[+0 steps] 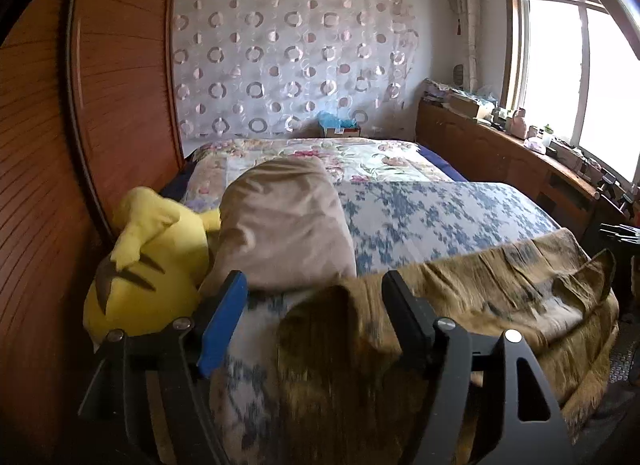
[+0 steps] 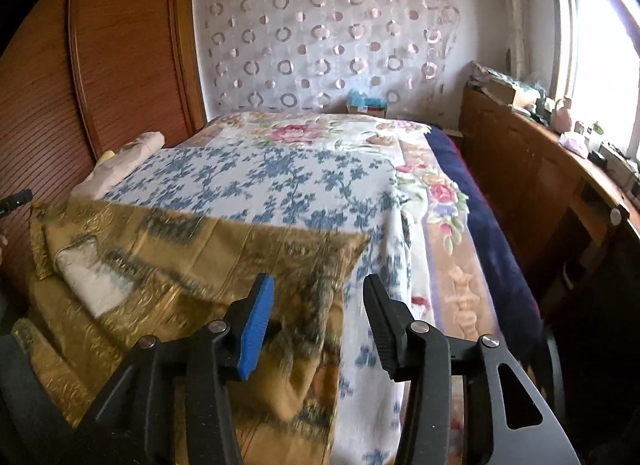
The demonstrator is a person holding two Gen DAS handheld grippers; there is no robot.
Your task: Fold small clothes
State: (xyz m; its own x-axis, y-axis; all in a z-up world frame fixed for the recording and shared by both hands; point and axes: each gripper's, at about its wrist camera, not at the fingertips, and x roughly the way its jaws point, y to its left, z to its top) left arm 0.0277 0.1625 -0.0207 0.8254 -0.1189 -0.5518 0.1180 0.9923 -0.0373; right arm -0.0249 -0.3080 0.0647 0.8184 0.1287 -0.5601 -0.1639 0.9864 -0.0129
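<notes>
A golden-brown garment (image 1: 500, 285) with dark blotches and a pale patch is laid flat across the near end of a bed, on a white sheet printed with blue flowers (image 1: 432, 217). In the left wrist view it is spread from the centre toward 4 o'clock, and one corner of it is seen raised in a blurred peak between the fingers of the left gripper (image 1: 314, 309). The left gripper's jaws are held wide apart and no pad is pressed on the cloth.

In the right wrist view the same garment (image 2: 168, 257) is spread from the centre toward 8 o'clock, with its right corner draped over the bed's near edge. The right gripper (image 2: 318, 317) is held above that corner with its jaws moderately parted; cloth is seen between the fingers, but nothing is gripped.

At 9 o'clock in the left view a folded beige cloth (image 1: 280, 225) is laid beside a yellow plush toy (image 1: 152, 265), which is pressed against a wooden wardrobe (image 1: 80, 125). Farther up the bed a quilt with pink flowers (image 2: 312, 133) is spread. At 12 o'clock a sheer curtain with ring patterns (image 1: 288, 57) is hung on the wall. At 3 o'clock a wooden cabinet (image 1: 500, 153) cluttered with small items is set below a bright window (image 1: 580, 73).
</notes>
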